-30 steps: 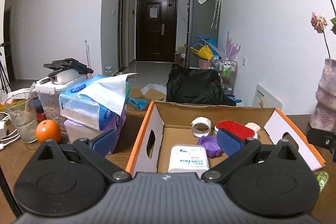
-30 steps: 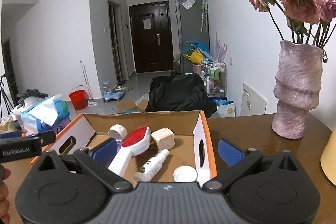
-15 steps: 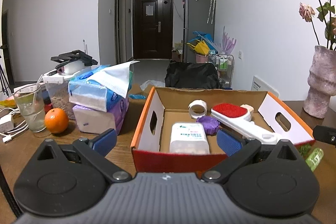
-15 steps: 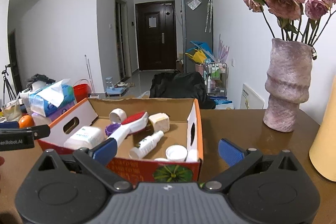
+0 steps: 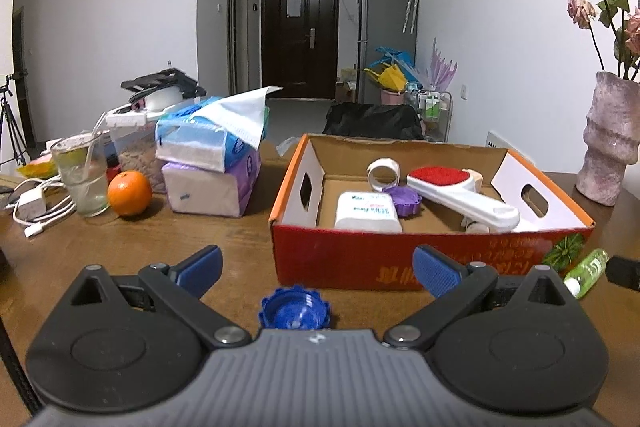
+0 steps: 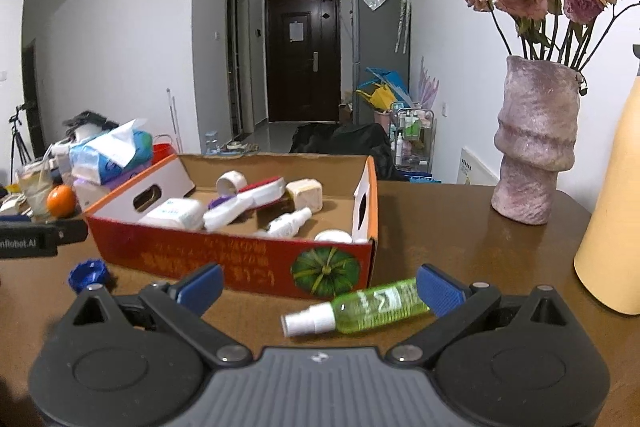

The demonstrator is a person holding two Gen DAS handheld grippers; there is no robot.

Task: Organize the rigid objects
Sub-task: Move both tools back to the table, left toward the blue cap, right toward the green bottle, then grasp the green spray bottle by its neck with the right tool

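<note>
A: From the left wrist, what shows?

B: The left tool (image 5: pixel 316 265) has its blue pads spread wide with nothing gripped. A blue cap (image 5: pixel 295 311) with a scalloped edge lies open side up on the brown bench (image 5: pixel 132 251), low between the fingers and close to the tool body. Just beyond it stands the cardboard box (image 5: pixel 360 259), red front with orange print and a pumpkin picture at its right corner.

A: And inside the box?

B: A white flat pack (image 5: pixel 367 213) with blue print at the front left, a purple lid (image 5: pixel 402 199) behind it, a roll of white tape (image 5: pixel 383 171) on edge at the back, and a white-handled brush (image 5: pixel 464 197) with a red pad lying across. A green spray bottle (image 5: pixel 586 273) lies on the bench at the box's right front corner.

A: Now the right wrist?

B: The right tool (image 6: pixel 320 285) is also spread wide, holding nothing. The green spray bottle (image 6: pixel 360 309) lies on its side between the fingers, clear green body, white nozzle pointing left, its base just beside the right pad; I cannot tell if they touch. The cardboard box (image 6: pixel 240 263) sits right behind it. The blue cap (image 6: pixel 89 275) rests on the bench off to the left, near the box's front left corner, below the tip of the left tool (image 6: pixel 40 239).
</note>
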